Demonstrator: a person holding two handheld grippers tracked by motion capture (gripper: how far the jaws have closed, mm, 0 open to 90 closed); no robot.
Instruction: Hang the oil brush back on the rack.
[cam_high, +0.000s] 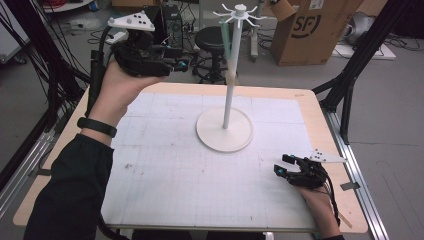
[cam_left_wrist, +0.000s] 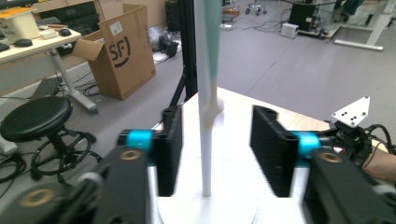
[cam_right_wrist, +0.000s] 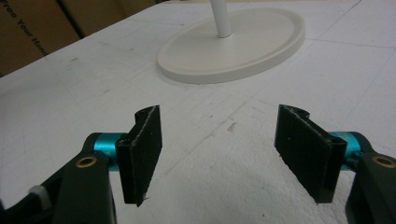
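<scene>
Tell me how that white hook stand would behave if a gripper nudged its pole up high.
The stand would probably tip rather than slide: its pole is tall and thin. The wide round base should resist a light nudge. The green utensil hanging from a hook would likely swing.

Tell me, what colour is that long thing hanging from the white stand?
Pale green, the hanging toothbrush; clearest in the high view.

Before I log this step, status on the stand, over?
Left gripper raised, jaws open, empty. Green toothbrush hanging on white stand. Right gripper resting on table, jaws open. Nothing in the way.
</scene>
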